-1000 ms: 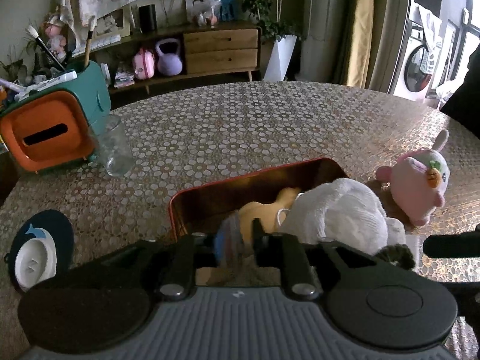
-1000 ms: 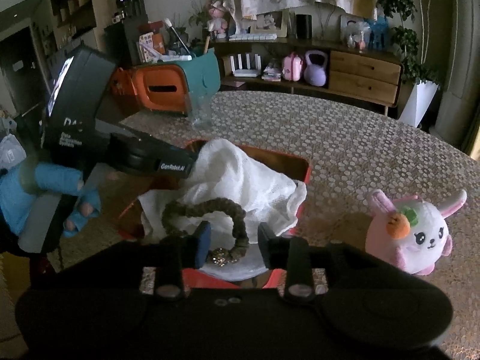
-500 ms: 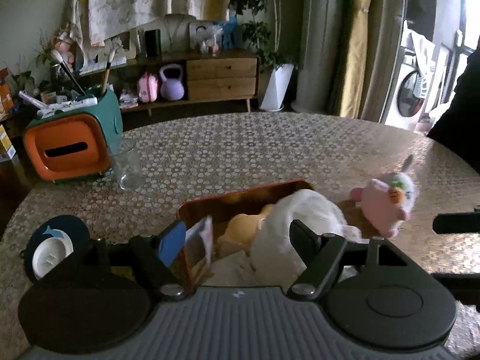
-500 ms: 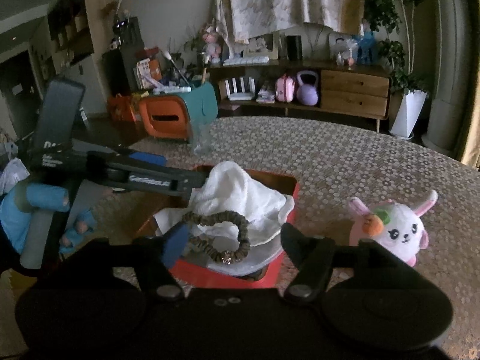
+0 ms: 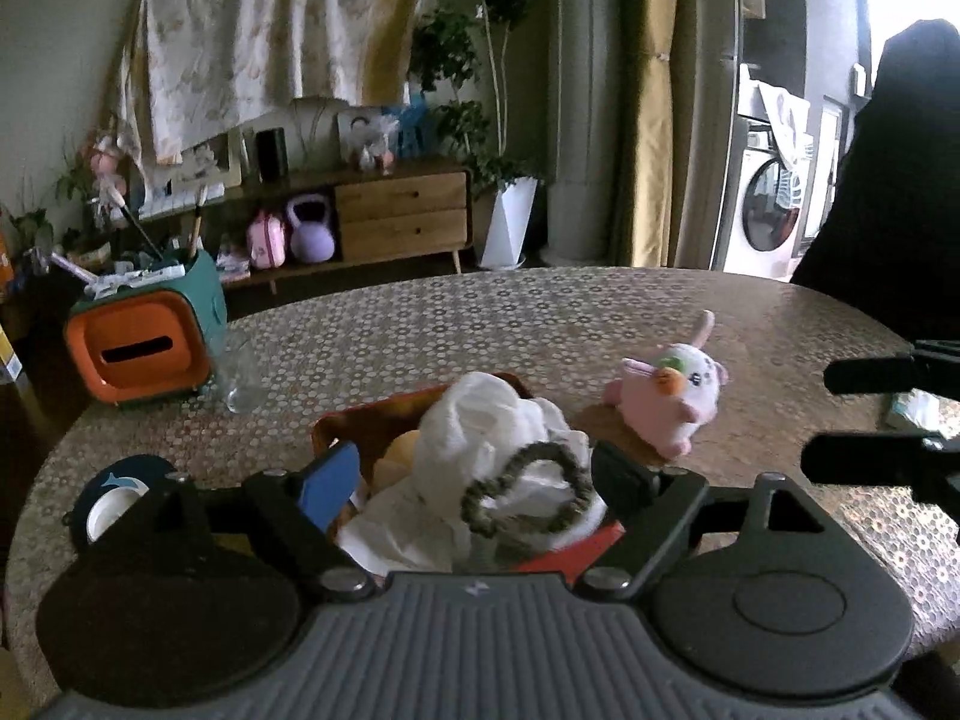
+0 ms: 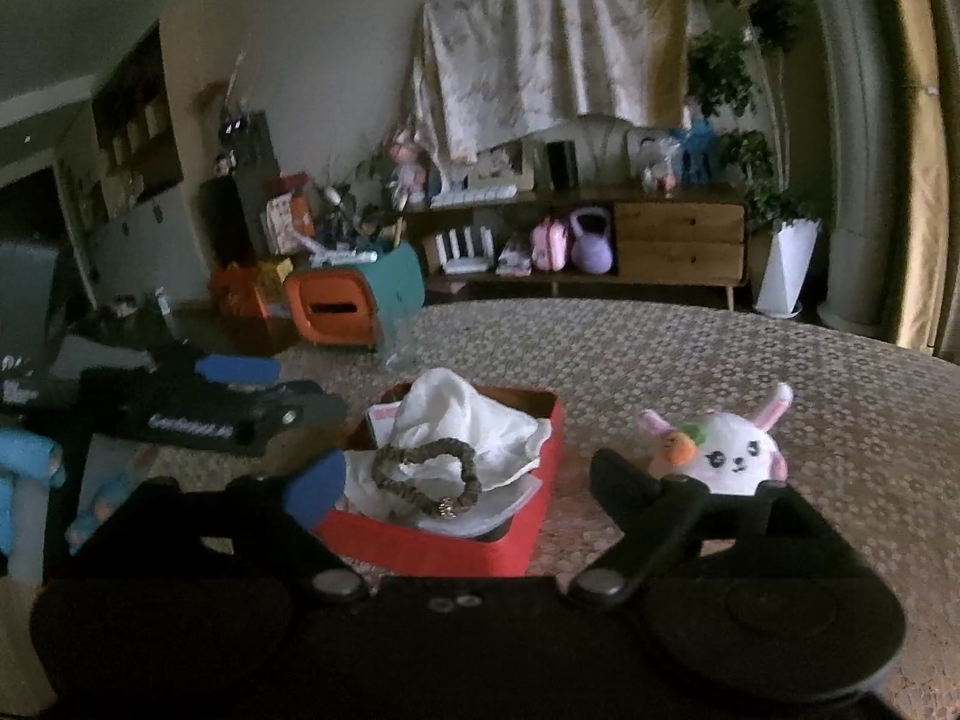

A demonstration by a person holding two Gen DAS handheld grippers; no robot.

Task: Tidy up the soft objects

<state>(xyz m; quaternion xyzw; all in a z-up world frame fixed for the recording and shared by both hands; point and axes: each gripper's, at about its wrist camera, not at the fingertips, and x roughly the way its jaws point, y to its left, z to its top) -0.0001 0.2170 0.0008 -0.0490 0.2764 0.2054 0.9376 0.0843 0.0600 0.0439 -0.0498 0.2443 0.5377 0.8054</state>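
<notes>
A: Where do the soft objects lie, and how are they oriented?

B: The red box sits at centre frame on the patterned desk, its long axis running from lower centre toward upper left in the right wrist view. A white cloth is heaped inside it, peak upward; a dark scrunchie lies flat on the cloth. The pink rabbit plush sits on the desk just right of the box, apart from it, face toward the lens, one ear pointing upper right.

A: State of each gripper?

B: The left gripper and the right gripper both hang above the box, jaws wide and opening, nothing clamped between them.

A: Any legible writing?

B: White lettering on the left gripper's body, at middle left of the right wrist view, is too blurred to read.
</notes>
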